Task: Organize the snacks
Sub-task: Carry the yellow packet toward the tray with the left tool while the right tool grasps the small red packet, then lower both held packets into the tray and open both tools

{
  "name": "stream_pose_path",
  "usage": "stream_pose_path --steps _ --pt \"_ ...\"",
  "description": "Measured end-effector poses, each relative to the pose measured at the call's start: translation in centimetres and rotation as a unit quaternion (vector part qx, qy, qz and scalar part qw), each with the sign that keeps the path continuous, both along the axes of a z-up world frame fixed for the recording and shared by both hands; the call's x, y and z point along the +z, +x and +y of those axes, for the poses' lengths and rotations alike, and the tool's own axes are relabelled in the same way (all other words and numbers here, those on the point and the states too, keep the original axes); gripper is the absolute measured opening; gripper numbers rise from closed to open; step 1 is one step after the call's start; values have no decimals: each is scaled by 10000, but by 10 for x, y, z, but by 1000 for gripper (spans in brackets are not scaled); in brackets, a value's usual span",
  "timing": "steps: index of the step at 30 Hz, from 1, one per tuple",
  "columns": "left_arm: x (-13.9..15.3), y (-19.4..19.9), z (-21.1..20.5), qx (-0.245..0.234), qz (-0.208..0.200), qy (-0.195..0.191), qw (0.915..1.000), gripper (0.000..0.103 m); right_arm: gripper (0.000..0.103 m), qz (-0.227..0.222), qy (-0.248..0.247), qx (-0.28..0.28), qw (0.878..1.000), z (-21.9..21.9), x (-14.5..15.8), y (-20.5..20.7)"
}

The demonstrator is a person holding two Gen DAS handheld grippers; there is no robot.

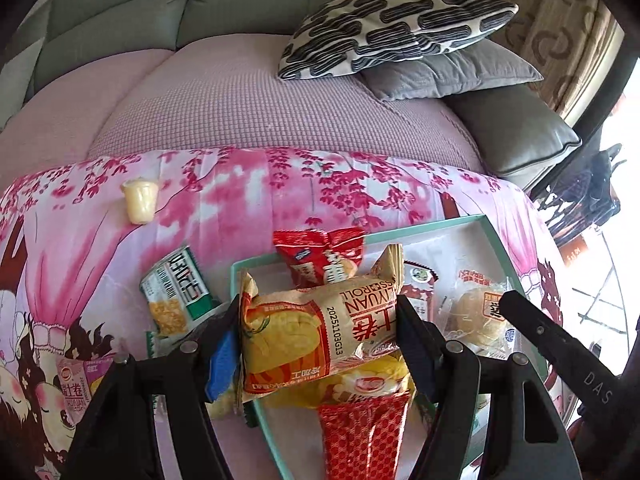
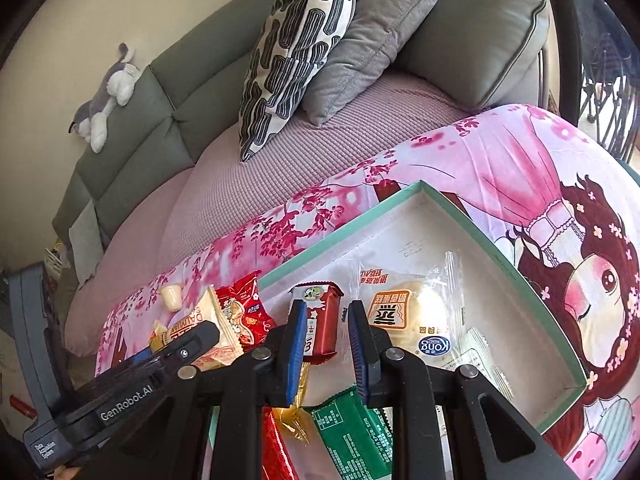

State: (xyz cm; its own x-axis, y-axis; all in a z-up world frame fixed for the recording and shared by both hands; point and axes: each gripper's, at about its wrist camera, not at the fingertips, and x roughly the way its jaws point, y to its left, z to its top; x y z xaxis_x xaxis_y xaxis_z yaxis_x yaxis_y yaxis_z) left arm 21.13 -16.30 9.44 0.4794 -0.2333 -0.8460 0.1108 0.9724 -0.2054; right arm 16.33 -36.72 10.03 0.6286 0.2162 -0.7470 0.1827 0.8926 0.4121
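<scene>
Your left tongs (image 1: 320, 320) are clamping a puffy yellow-orange Swiss roll packet (image 1: 320, 320) above the teal tray (image 1: 492, 236); your right tongs (image 2: 324, 344) are hanging apart, holding nothing.

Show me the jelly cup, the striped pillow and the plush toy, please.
Jelly cup (image 1: 139, 201): left wrist view, its yellowish body.
Striped pillow (image 2: 296, 52): right wrist view, middle of its patterned face.
Plush toy (image 2: 110, 94): right wrist view, its belly.
</scene>
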Motion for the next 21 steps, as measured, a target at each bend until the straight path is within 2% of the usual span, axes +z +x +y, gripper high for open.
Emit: stream_pose_path --steps 10,15,21 --pt "-11 7 -40 -379 135 229 9989 73 23 127 -24 -280 9995 -20 -3 -5" --pt "-11 5 -40 -373 215 170 9989 78 23 158 -37 -235 9996 -19 -3 -4" --pt "2 -8 -21 -191 163 29 9997 78 23 170 -146 -124 9997 -10 1 -8"
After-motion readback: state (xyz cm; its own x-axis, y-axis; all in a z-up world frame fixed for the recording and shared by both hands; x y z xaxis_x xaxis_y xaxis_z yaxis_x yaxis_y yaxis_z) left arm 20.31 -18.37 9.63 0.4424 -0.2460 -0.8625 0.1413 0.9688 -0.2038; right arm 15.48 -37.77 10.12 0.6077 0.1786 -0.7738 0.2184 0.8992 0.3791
